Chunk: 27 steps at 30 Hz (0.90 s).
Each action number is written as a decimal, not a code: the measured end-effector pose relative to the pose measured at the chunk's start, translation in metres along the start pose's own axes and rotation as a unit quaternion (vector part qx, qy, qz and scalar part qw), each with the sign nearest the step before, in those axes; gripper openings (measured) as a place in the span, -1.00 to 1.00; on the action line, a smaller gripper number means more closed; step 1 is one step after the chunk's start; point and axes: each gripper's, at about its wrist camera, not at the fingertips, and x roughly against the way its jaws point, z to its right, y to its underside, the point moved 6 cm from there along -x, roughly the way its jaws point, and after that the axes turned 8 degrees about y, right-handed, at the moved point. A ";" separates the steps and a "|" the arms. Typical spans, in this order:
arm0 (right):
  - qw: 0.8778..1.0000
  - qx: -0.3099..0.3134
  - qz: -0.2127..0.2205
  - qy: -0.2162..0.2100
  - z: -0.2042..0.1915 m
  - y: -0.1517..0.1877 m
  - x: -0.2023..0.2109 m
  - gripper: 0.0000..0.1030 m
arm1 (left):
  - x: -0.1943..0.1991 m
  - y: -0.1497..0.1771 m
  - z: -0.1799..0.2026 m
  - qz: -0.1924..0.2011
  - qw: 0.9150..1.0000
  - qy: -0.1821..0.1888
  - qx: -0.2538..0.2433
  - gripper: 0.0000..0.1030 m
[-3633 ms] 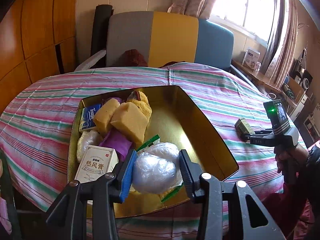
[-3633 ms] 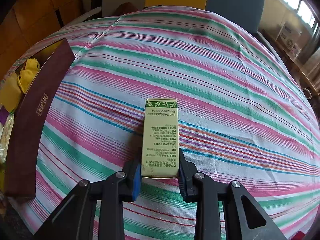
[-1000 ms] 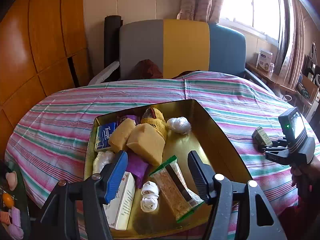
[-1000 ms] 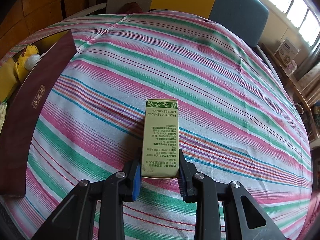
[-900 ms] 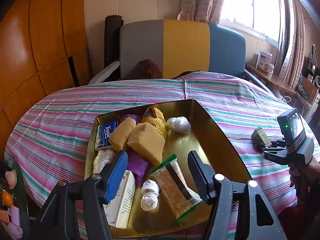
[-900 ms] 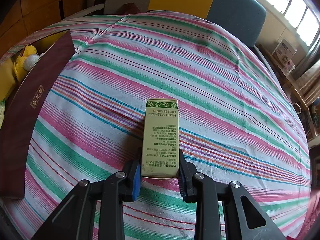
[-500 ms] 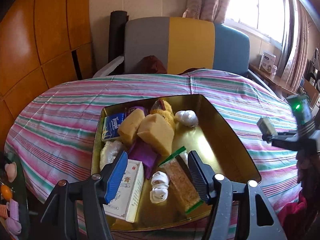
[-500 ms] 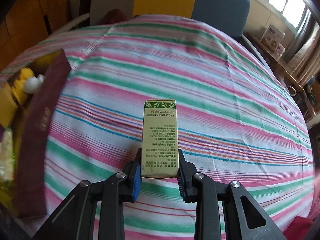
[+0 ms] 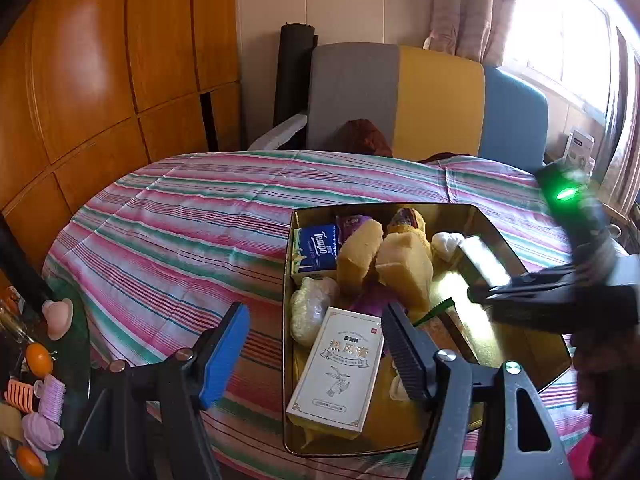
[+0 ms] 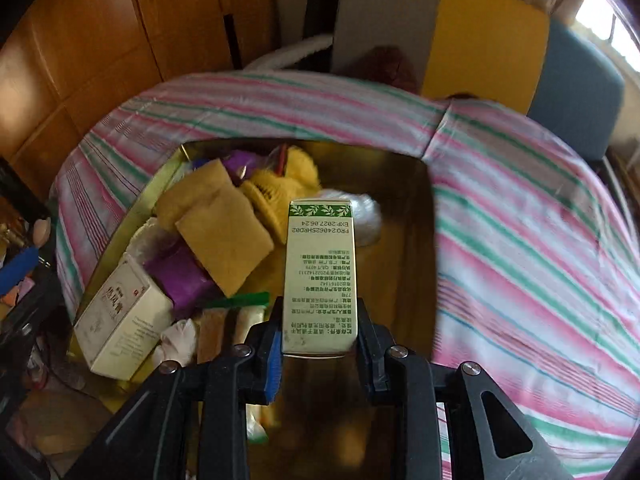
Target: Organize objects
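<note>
My right gripper (image 10: pixel 318 336) is shut on a pale green box (image 10: pixel 319 272) and holds it above the open gold tin (image 10: pixel 416 216). In the left wrist view the right gripper (image 9: pixel 486 290) and its green box (image 9: pixel 484 260) hover over the tin's (image 9: pixel 504 236) right half. The tin holds yellow sponges (image 9: pixel 404 268), a blue Tempo tissue pack (image 9: pixel 316 248), a white box (image 9: pixel 338 368), a purple packet, a snack bar and white plastic balls. My left gripper (image 9: pixel 314 350) is open and empty, at the tin's near left corner.
The tin sits on a round table with a striped cloth (image 9: pixel 180 232). A grey, yellow and blue chair (image 9: pixel 424 96) stands behind it. A low side table at the left holds small toys and oranges (image 9: pixel 38 360). Wooden panels cover the left wall.
My right gripper lifted the green box off the cloth and swung it left over the tin. My left gripper drew back and to the left, staying open.
</note>
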 end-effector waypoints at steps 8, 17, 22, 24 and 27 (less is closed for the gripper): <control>0.999 0.001 -0.047 0.020 -0.015 -0.007 -0.053 -0.34 | -0.008 0.000 -0.001 -0.001 1.000 -0.001 0.015 0.43; 1.000 -0.009 0.017 -0.002 -0.010 0.002 -0.014 0.35 | 0.007 -0.006 0.003 0.019 0.999 -0.020 0.025 0.38; 0.998 -0.019 0.056 0.004 -0.011 0.018 0.016 0.41 | 0.018 -0.004 0.010 0.023 0.999 -0.019 0.011 0.11; 0.997 -0.022 0.069 0.005 -0.013 0.027 0.025 0.42 | 0.020 -0.002 0.014 0.020 1.000 -0.021 0.000 0.04; 0.996 -0.027 0.082 0.007 -0.018 0.039 0.033 0.42 | 0.024 0.003 0.019 0.024 1.000 -0.017 -0.004 0.04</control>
